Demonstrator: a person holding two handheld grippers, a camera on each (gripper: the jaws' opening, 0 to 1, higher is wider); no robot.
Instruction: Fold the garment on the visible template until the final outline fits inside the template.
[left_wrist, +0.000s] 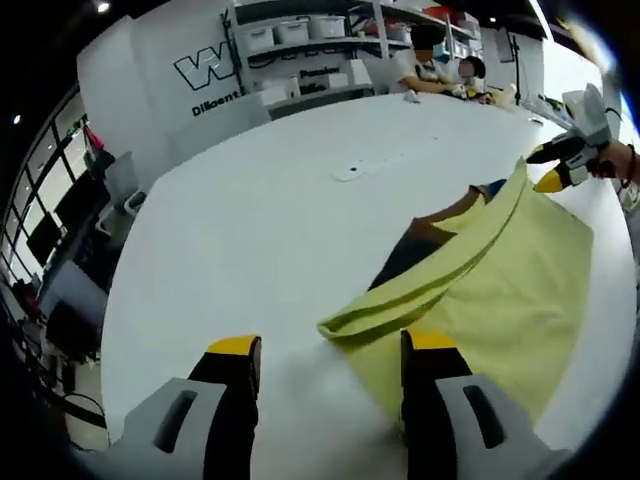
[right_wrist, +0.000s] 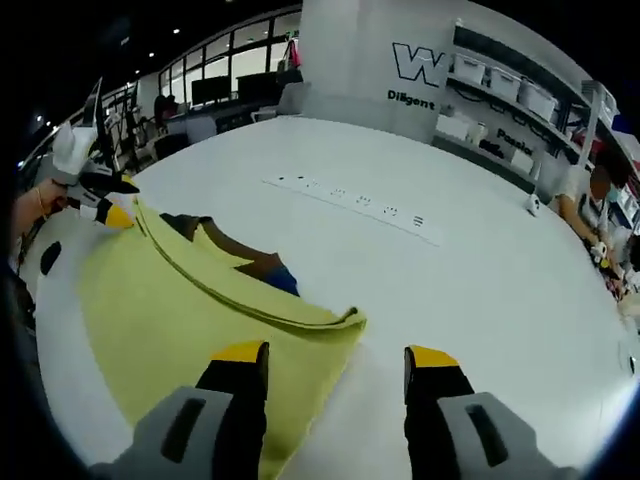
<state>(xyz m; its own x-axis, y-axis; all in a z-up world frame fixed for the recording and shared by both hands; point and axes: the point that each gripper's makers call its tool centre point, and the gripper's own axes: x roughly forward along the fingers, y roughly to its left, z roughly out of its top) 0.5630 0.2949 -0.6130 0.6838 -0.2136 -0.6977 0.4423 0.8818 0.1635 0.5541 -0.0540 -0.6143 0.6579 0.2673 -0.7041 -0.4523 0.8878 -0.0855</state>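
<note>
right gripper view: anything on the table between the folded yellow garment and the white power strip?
Nothing: in the right gripper view the white table is bare between the yellow garment and the power strip.

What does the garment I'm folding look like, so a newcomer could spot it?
On the big white table, look at the near side in front of the right gripper. The yellow garment lies there, doubled over along a long fold. It is the lone soft thing there, with a dark brown and blue patch peeking out beyond its fold.

A lab or workshop — storage-bin shelves (left_wrist: 300, 40), monitors (right_wrist: 225, 90), big white table (left_wrist: 250, 230).
</note>
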